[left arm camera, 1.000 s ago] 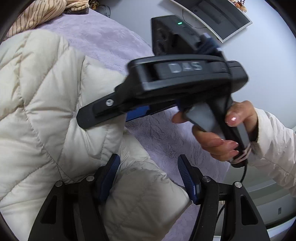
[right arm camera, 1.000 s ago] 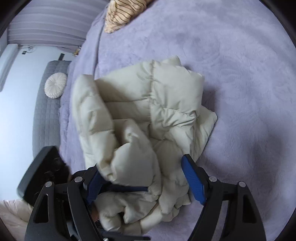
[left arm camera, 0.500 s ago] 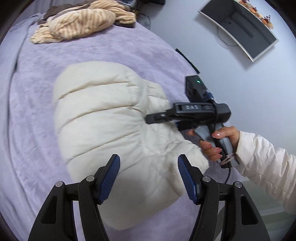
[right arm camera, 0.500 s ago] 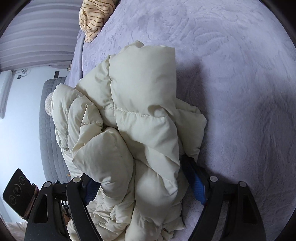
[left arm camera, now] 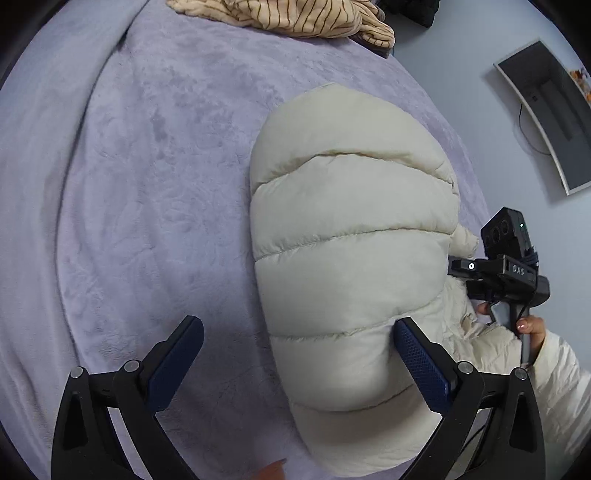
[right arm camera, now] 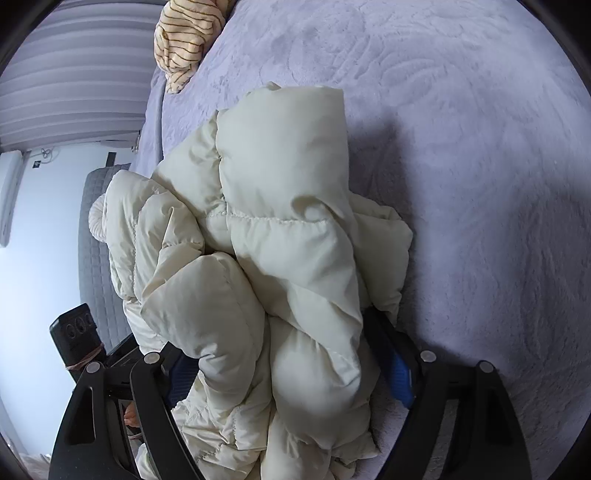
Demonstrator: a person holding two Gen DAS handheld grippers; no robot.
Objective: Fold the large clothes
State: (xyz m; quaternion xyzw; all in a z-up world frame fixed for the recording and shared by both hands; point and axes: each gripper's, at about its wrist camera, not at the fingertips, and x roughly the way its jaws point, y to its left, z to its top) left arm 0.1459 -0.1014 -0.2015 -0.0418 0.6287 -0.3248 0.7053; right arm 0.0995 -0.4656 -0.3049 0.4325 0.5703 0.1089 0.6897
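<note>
A cream quilted puffer jacket (left arm camera: 351, 254) lies bundled on the lilac bedspread (left arm camera: 147, 184). My left gripper (left arm camera: 299, 362) is open and empty, hovering above the jacket's near-left edge. The jacket (right arm camera: 280, 240) fills the right wrist view as bunched folds. My right gripper (right arm camera: 288, 373) stands wide with the folds bulging between its fingers; its blue right pad (right arm camera: 400, 376) shows beside the fabric. The right gripper also shows in the left wrist view (left arm camera: 458, 267), its tips buried in the jacket's right side.
A tan striped garment (left arm camera: 295, 16) lies at the bed's far edge, also in the right wrist view (right arm camera: 188, 40). A wall-mounted monitor (left arm camera: 546, 107) hangs at right. A grey quilted sofa (right arm camera: 92, 258) with a round cushion stands beyond the bed.
My left gripper has pulled back and to the left, off the jacket, so the whole bundle now shows. My right gripper has pushed further into the jacket's folds.
</note>
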